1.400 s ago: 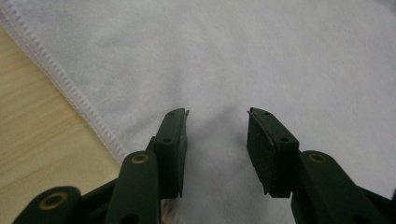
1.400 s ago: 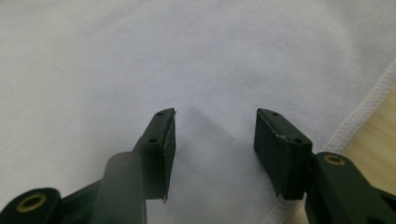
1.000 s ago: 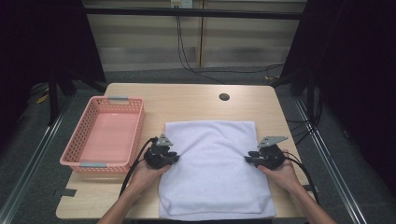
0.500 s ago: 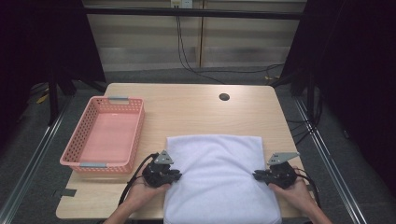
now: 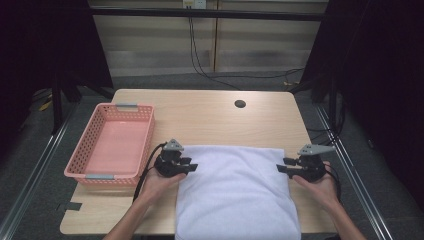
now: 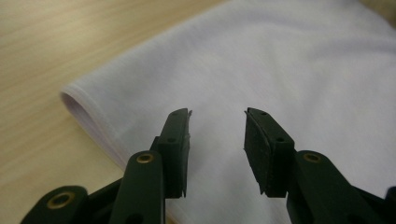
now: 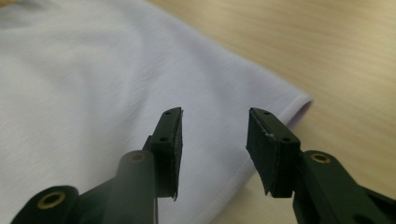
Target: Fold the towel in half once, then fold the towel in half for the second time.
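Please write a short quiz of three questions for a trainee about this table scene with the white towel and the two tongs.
1. True or false: the left tongs are clamped on the white towel.
2. What lies inside the pink basket? A) a towel B) nothing C) a cup
3. On which side of the towel does the basket stand, seen from the person?

Key:
1. False. The jaws of both the left tongs and the right tongs have just been opening and stand apart over the towel's edges, with nothing between them.
2. B
3. The person's left.

One white towel (image 5: 235, 192), one pink basket (image 5: 112, 145), two grippers.
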A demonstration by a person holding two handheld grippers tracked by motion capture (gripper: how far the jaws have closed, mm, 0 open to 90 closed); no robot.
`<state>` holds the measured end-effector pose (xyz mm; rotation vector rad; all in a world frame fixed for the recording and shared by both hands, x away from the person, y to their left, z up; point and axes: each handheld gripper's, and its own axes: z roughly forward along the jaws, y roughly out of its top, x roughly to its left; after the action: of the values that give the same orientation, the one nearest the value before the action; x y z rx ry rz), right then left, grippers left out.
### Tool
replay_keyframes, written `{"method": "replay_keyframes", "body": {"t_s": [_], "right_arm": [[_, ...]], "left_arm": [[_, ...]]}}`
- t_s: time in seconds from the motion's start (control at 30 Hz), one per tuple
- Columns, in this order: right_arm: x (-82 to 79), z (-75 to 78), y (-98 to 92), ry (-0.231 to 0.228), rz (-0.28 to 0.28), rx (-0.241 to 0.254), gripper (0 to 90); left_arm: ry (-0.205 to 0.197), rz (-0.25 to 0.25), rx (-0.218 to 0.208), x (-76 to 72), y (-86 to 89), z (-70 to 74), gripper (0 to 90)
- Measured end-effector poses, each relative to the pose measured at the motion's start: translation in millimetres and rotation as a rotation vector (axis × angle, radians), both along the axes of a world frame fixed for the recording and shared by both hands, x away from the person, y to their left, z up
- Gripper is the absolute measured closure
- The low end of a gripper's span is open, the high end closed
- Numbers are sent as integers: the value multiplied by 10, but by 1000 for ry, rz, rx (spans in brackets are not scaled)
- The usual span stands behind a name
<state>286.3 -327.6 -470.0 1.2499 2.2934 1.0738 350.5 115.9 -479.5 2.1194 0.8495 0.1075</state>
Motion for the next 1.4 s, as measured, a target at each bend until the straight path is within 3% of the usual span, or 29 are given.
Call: {"method": "replay_keyframes", "body": {"t_s": [0.07,0.13,0.23,0.3,0.33,0.4,0.47,0.53,0.6,0.7,0.73,0.77,0.8,0.87,0.93,1.03,1.07,1.13,1.27,1.4], "right_arm": [[138,-4,-43,-11,-31,-9,543],[210,-13,-68,-16,-37,-12,540],[441,-66,-95,-4,-49,-14,505],[532,-91,-70,1,-58,-39,496],[585,-102,-66,13,-54,-30,495],[644,-129,-71,12,-63,-27,487],[694,-187,-98,41,-66,-25,482],[714,-242,-120,70,-60,-21,475],[721,-281,-128,67,-46,-19,475],[706,-334,-114,75,-39,-20,496],[708,-335,-112,70,-28,-24,534],[705,-327,-106,78,-20,-21,613],[705,-327,-106,78,-20,-21,613],[697,-326,-97,88,-5,-4,740],[704,-330,-96,88,-1,6,802],[717,-330,-103,102,-4,25,836],[721,-329,-105,104,-4,29,840],[728,-323,-111,105,-3,32,846],[731,-248,-159,77,-28,64,848],[743,-126,-221,34,-42,97,854]], "left_arm": [[-21,39,-1,106,14,-17,573],[-4,55,-9,158,23,-21,554],[-20,110,-18,307,0,-37,539],[-28,121,-13,349,12,-36,523],[-9,151,-62,428,35,-54,519],[6,160,-58,481,56,-82,500],[10,168,-60,488,59,-101,479],[37,159,-35,487,59,-149,462],[16,177,-3,482,71,-141,449],[13,185,18,484,118,-135,432],[11,172,42,493,133,-138,431],[11,172,42,493,133,-138,418],[20,166,34,500,141,-156,418],[26,163,38,530,146,-209,425],[20,159,53,536,129,-220,466],[24,103,51,534,64,-227,562],[37,75,42,539,61,-228,660],[40,73,24,546,53,-230,817],[43,100,-50,584,85,-172,853],[16,105,-54,610,110,-55,854]]}}
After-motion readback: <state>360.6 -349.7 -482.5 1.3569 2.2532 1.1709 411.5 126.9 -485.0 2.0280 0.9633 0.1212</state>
